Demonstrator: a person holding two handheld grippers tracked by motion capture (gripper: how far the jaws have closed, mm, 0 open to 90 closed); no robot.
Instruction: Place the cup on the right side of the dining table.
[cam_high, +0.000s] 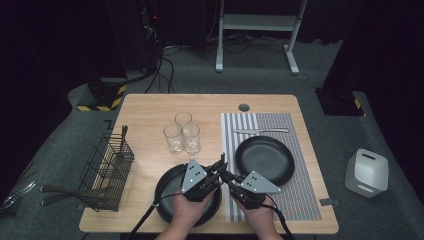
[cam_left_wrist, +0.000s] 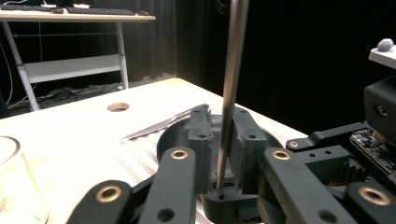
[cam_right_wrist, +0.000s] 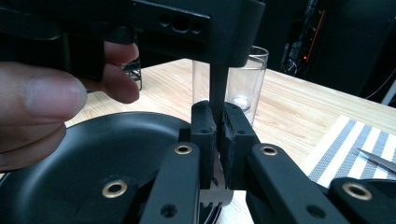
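A slim metal fork stands upright between my two grippers over the table's front middle. In the left gripper view its handle (cam_left_wrist: 233, 70) runs down between the jaws of my left gripper (cam_left_wrist: 223, 116), which is shut on it. In the right gripper view my right gripper (cam_right_wrist: 217, 109) is shut on the fork's lower part (cam_right_wrist: 217, 84), with the tines (cam_right_wrist: 215, 198) showing below the pads. From above, the left gripper (cam_high: 220, 162) and right gripper (cam_high: 226, 175) meet tip to tip, beside a black plate (cam_high: 170, 195).
A second black plate (cam_high: 265, 160) lies on a striped placemat (cam_high: 295, 150), with a knife (cam_high: 262, 131) beyond it. Three empty glasses (cam_high: 182, 132) stand mid-table. A black wire basket (cam_high: 107, 172) holding utensils sits at the left edge, with dark handles (cam_high: 60, 190) sticking out.
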